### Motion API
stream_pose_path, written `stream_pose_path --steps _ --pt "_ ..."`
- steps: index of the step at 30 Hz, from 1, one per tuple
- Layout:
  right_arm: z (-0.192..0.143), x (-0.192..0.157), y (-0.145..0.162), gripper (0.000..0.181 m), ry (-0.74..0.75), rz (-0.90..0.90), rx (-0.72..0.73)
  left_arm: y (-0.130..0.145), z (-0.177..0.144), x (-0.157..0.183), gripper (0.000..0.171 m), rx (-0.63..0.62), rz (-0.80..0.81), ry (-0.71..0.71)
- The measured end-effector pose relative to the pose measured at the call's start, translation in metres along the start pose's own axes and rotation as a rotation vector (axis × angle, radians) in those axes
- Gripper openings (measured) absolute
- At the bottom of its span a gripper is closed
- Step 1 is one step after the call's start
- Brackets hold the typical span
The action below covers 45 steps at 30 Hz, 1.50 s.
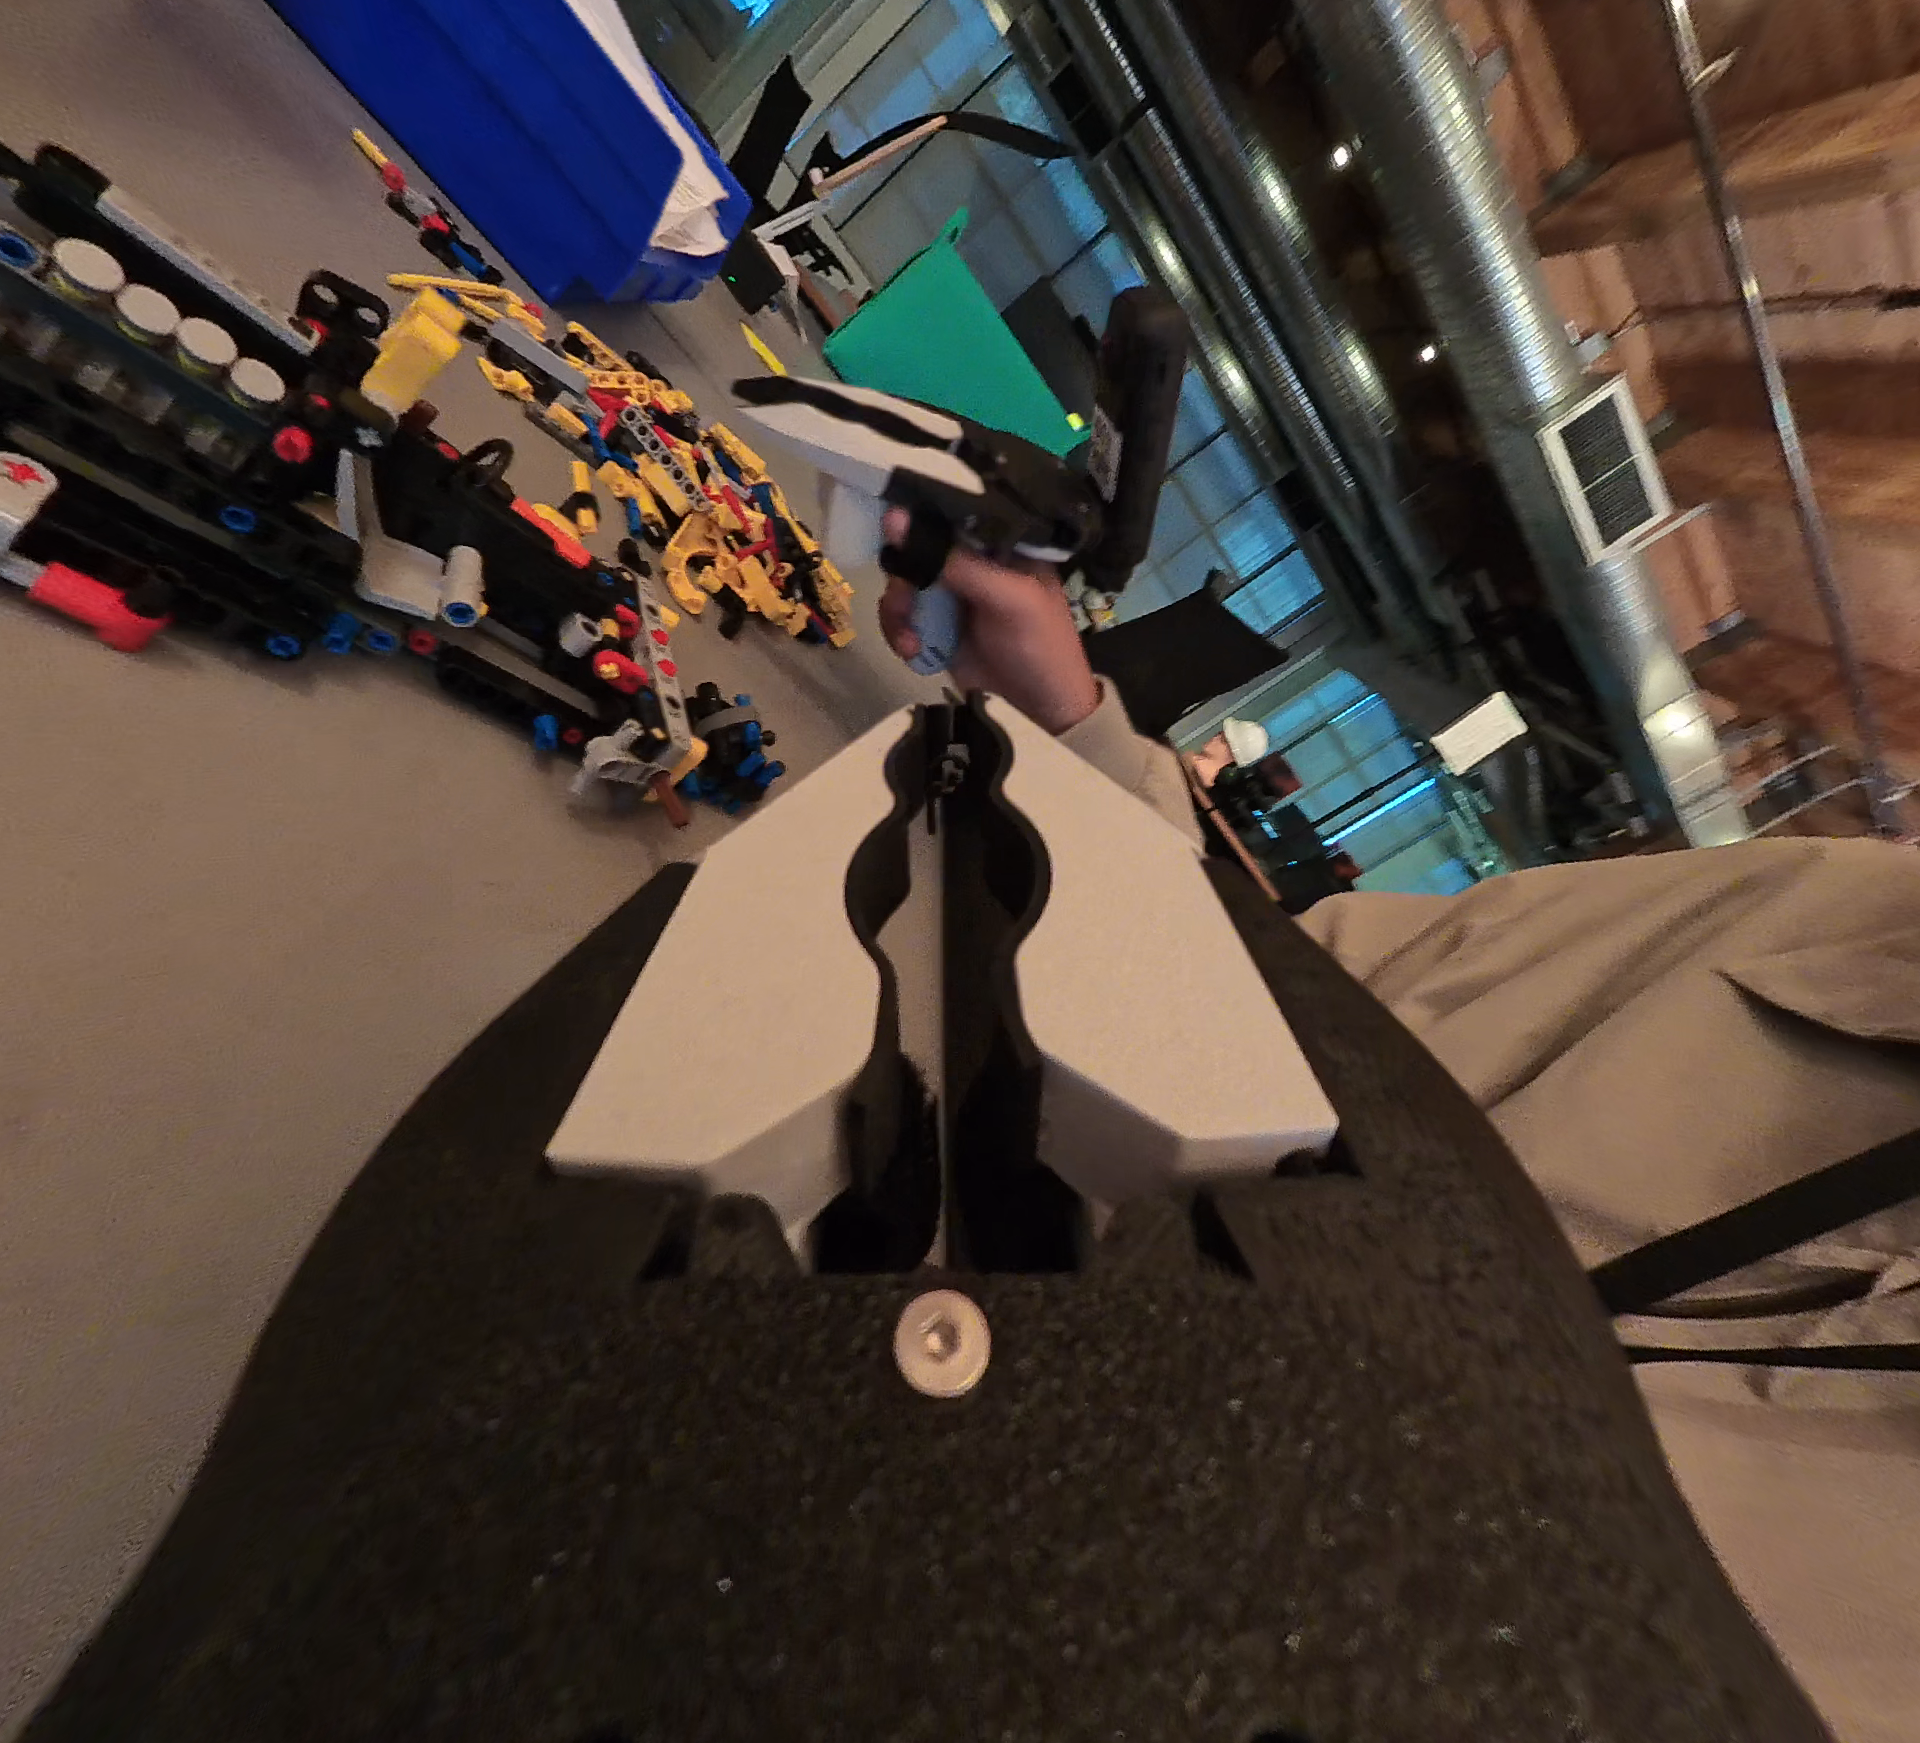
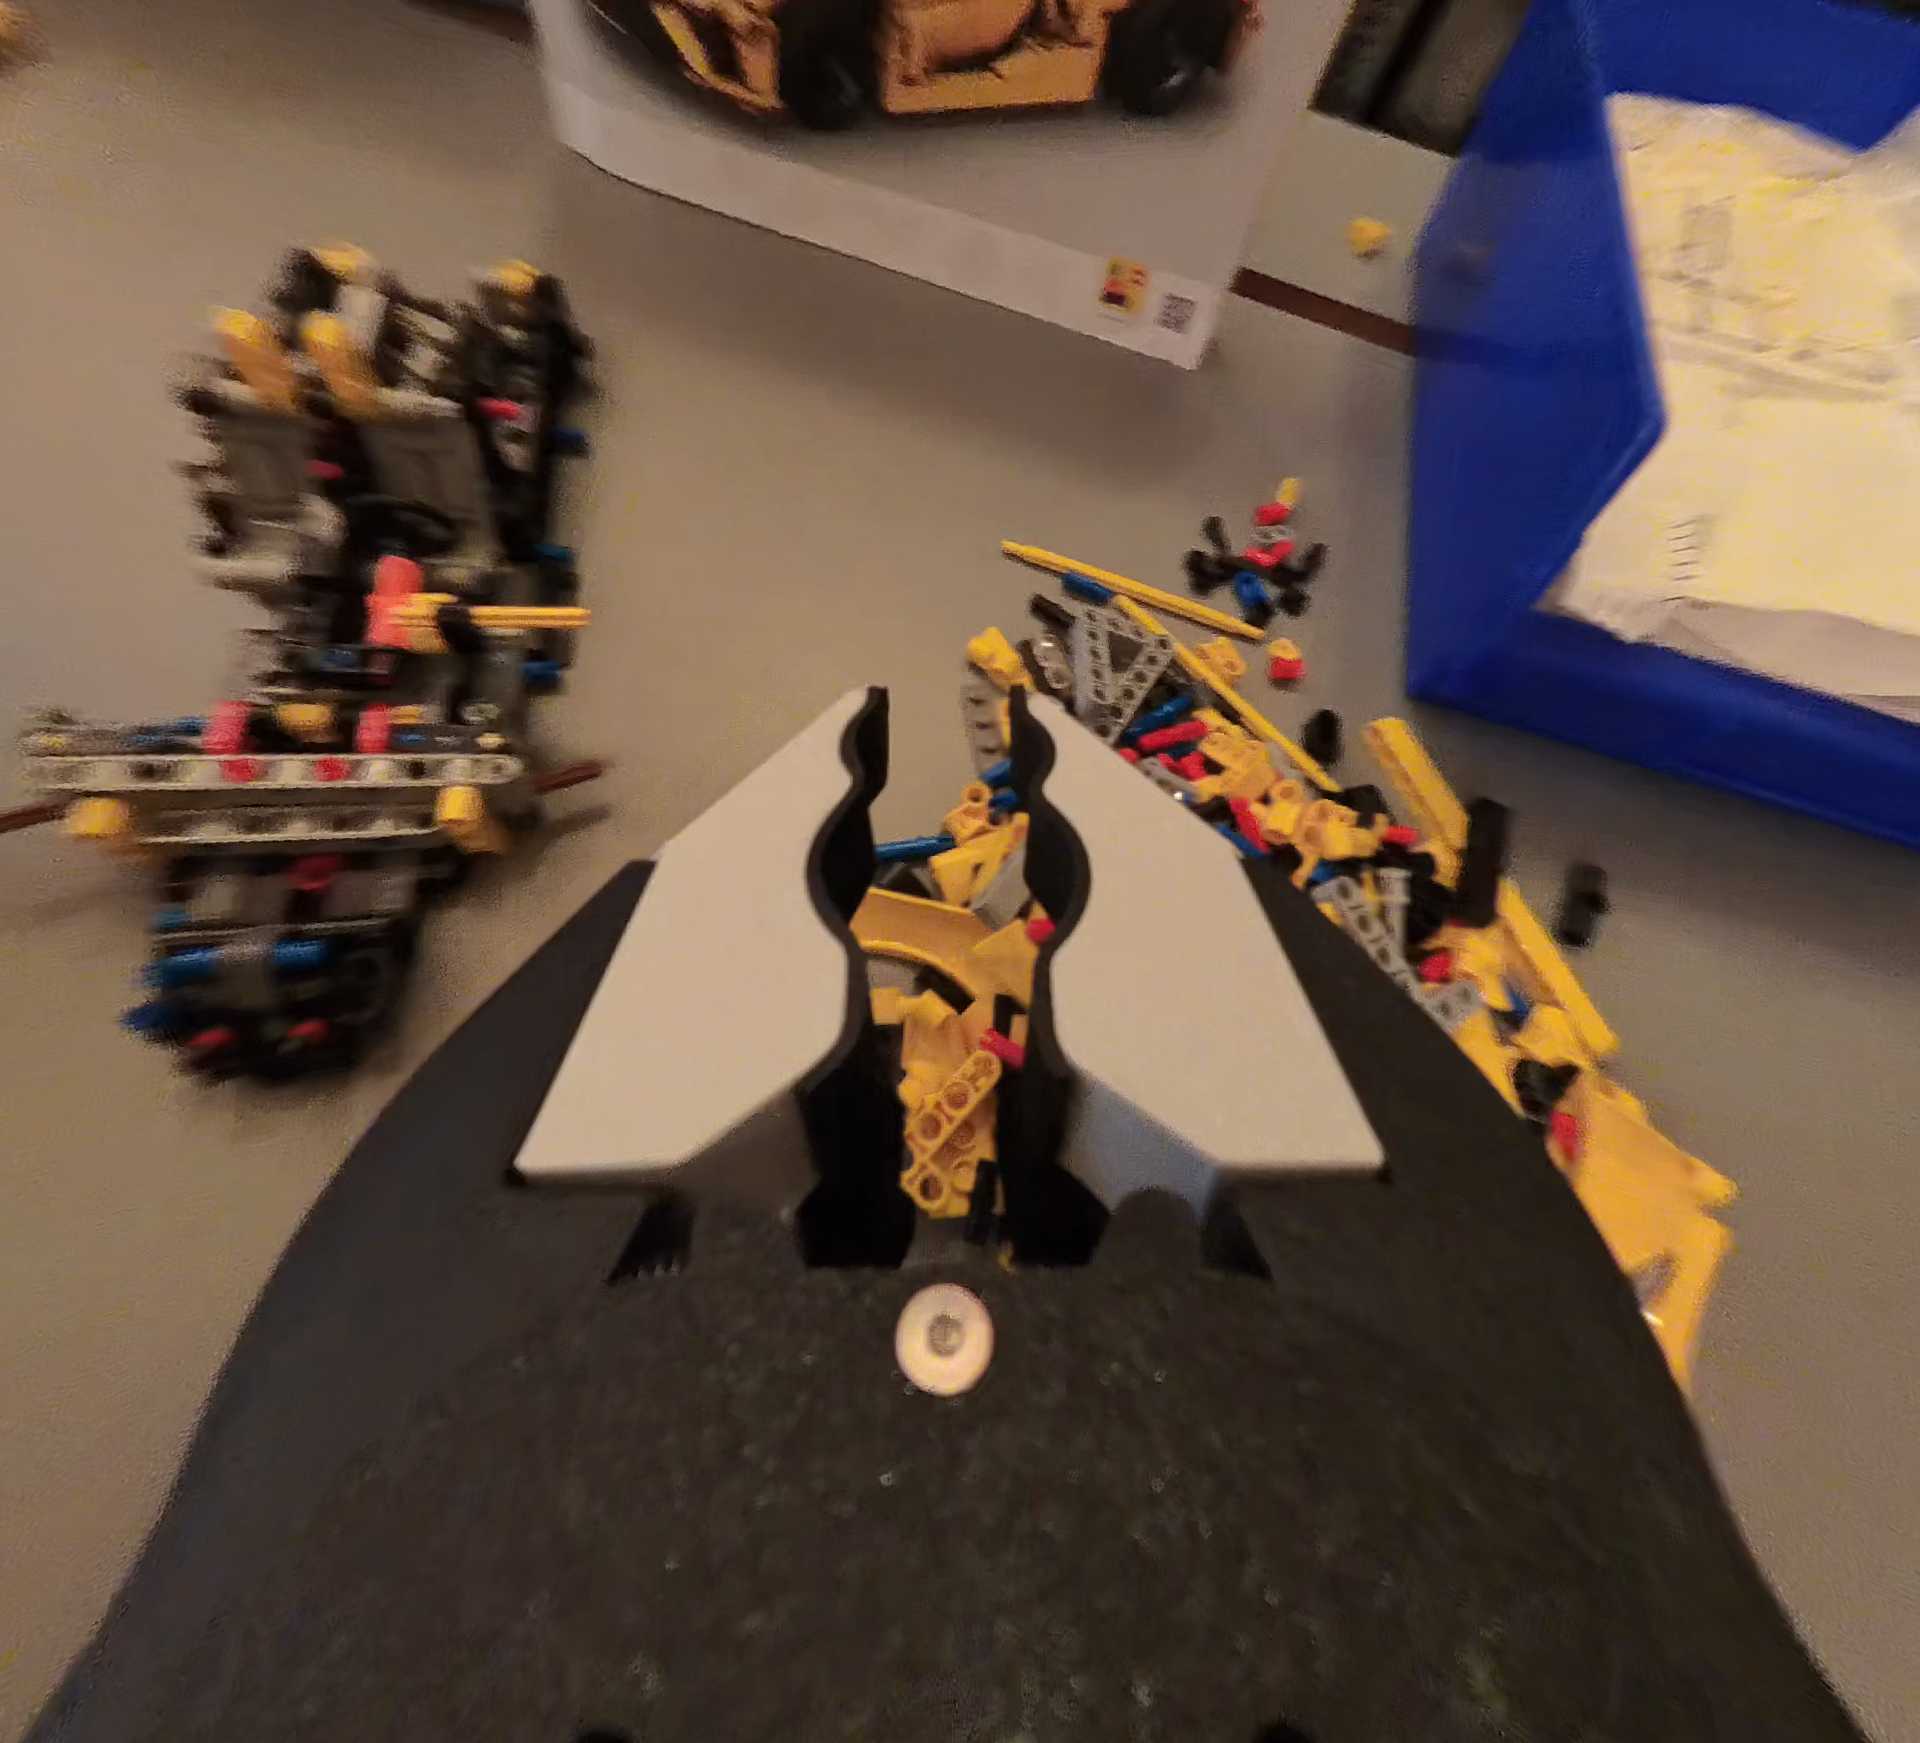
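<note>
My left gripper (image 1: 943, 717) is raised above the grey table (image 1: 208, 966) and tilted. Its jaws are shut, with a small black piece (image 1: 943, 758) pinched at the tips. My right gripper (image 2: 951, 706) is open and empty, hovering low over a pile of loose yellow, black, red and blue building pieces (image 2: 1299, 831). In the left wrist view the right gripper (image 1: 831, 446) shows farther off in a person's hand, just right of the same pile (image 1: 717, 498). A partly built black model chassis (image 2: 343, 654) lies left of the pile; it also shows in the left wrist view (image 1: 343, 488).
A blue bin (image 2: 1538, 446) holding white paper stands right of the pile, also seen in the left wrist view (image 1: 468, 31). A booklet with a yellow car picture (image 2: 914, 31) lies at the back. A person's beige sleeve (image 1: 1558, 966) is at the right. The gap from one gripper's tips to the other's is roughly 25 cm.
</note>
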State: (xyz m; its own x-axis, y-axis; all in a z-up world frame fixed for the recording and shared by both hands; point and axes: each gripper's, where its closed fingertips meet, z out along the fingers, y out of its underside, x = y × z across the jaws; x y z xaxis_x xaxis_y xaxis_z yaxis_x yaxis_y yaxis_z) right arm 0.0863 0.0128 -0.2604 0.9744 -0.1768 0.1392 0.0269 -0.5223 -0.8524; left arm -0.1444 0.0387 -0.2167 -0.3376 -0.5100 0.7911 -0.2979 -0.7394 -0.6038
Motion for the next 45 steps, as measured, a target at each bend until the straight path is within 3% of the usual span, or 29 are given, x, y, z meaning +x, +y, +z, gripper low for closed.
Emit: stream_pose_path --steps 1,2,4,6,9,13,14,16,20,21,22,23,26,30,32,35,40,43,45 --pt "0.002 -0.003 0.0 0.026 0.032 -0.031 -0.006 -0.001 -0.001 0.002 0.006 0.011 -0.025 0.022" --pt "0.002 -0.023 -0.004 0.034 -0.039 -0.048 0.014 -0.002 -0.001 0.004 0.006 0.023 -0.054 0.045" --pt "-0.007 -0.09 -0.025 0.05 -0.324 -0.034 0.121 -0.005 -0.003 0.006 0.006 0.045 -0.107 0.08" --pt "-0.028 -0.161 -0.045 0.051 -0.568 -0.058 0.257 -0.009 -0.004 0.008 0.006 0.069 -0.153 0.113" --pt "-0.043 -0.222 -0.06 0.049 -0.611 -0.16 0.38 -0.008 -0.003 0.007 0.006 0.07 -0.202 0.133" --pt "-0.043 -0.252 -0.06 0.051 -0.558 -0.242 0.403 -0.002 0.0 0.012 0.006 0.043 -0.182 0.14" --pt "-0.042 -0.251 -0.06 0.051 -0.514 -0.286 0.417 -0.001 0.002 0.013 0.006 0.033 -0.172 0.14" --pt "-0.042 -0.247 -0.061 0.027 -0.464 -0.333 0.439 0.002 0.004 0.016 0.006 0.015 -0.165 0.15" --pt "-0.046 -0.243 -0.062 0.022 -0.457 -0.372 0.46 0.005 0.005 0.017 0.008 -0.007 -0.158 0.158" --pt "-0.047 -0.239 -0.063 0.022 -0.455 -0.364 0.464 0.003 0.004 0.014 0.015 -0.009 -0.137 0.133" --pt "-0.048 -0.232 -0.065 0.022 -0.455 -0.345 0.471 -0.002 0.0 0.01 0.034 0.003 -0.109 0.104" --pt "-0.047 -0.219 -0.067 0.022 -0.435 -0.323 0.469 -0.009 -0.006 0.006 0.038 0.024 -0.071 0.067" --pt "-0.031 -0.144 -0.063 0.021 -0.286 -0.237 0.376 -0.018 -0.029 -0.028 0.037 -0.008 0.112 -0.206" --pt "-0.005 0.016 0.003 0.022 0.14 -0.096 0.016 0.021 -0.044 -0.068 0.031 -0.404 0.441 -0.501" --pt "-0.005 0.051 0.033 0.022 0.187 0.013 -0.073 0.026 -0.048 -0.074 0.03 -0.456 0.502 -0.549" --pt "-0.004 0.064 0.043 0.022 0.178 0.096 -0.076 0.036 -0.041 -0.066 0.025 -0.476 0.461 -0.463" --pt "0.004 0.061 0.048 0.036 0.186 0.082 -0.087 0.057 -0.038 -0.079 0.026 -0.588 0.571 -0.519" --pt "-0.005 0.054 0.021 0.038 0.212 0.03 0.029 0.059 -0.038 -0.082 0.023 -0.608 0.596 -0.541" --pt "-0.013 0.027 -0.01 0.038 0.125 0.023 0.175 0.059 -0.039 -0.085 0.016 -0.621 0.633 -0.569"
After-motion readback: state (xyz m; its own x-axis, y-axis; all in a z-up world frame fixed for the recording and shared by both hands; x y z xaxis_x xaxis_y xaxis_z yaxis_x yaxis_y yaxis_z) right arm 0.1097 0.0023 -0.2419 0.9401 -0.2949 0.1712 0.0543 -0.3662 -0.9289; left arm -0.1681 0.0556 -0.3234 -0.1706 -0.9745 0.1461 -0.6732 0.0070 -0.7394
